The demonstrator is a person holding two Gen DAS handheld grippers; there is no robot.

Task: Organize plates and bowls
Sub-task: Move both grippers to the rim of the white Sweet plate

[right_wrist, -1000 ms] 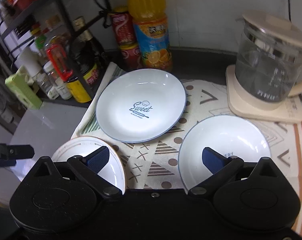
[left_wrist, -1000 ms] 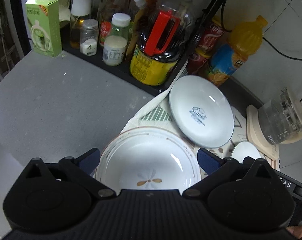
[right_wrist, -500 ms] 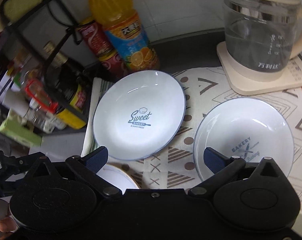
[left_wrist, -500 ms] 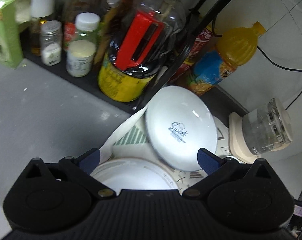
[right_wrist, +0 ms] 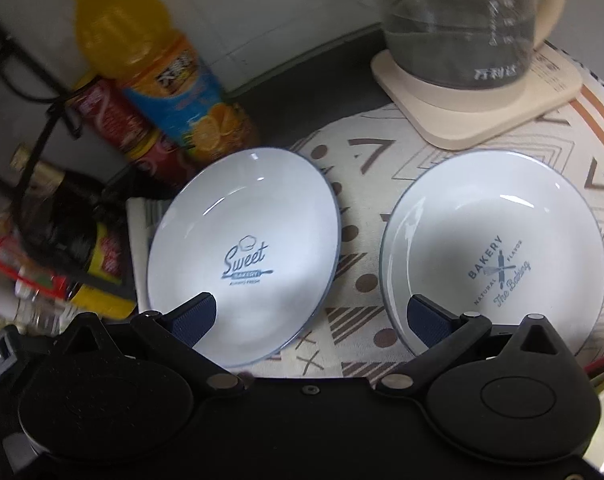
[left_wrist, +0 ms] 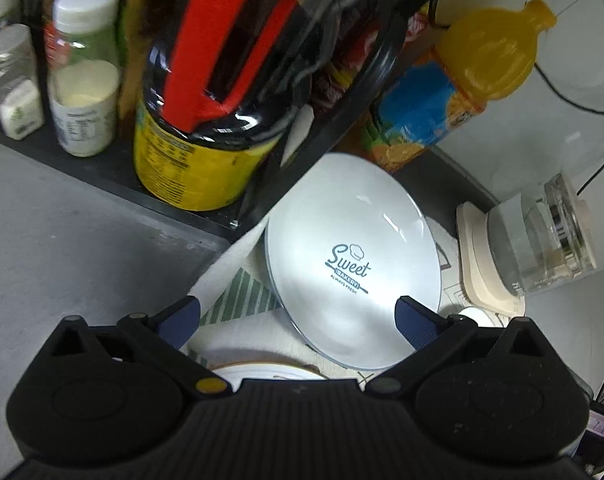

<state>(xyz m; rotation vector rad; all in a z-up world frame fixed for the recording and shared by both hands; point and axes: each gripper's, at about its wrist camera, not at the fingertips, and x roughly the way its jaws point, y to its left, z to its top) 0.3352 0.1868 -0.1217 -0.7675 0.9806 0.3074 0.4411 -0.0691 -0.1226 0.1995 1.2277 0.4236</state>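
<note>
A white "Sweet" plate [left_wrist: 353,256] lies on the patterned cloth [left_wrist: 238,292]; it also shows in the right wrist view [right_wrist: 246,248]. A white "Bakery" plate [right_wrist: 493,248] lies to its right. A flower-rimmed bowl [left_wrist: 262,372] peeks out just under my left gripper. My left gripper [left_wrist: 298,320] is open and empty, above the near edge of the "Sweet" plate. My right gripper [right_wrist: 311,316] is open and empty, above the gap between the two plates.
A black rack [left_wrist: 114,168] with sauce bottles [left_wrist: 206,92] and jars stands at the back left. An orange juice bottle [right_wrist: 158,68] and red cans [right_wrist: 114,120] stand behind the plates. A glass kettle [right_wrist: 461,28] on its cream base stands at the back right.
Both grippers have moved forward toward the back of the counter. The flowered bowl has slipped almost out of both views, and the two white plates now look larger and closer.
</note>
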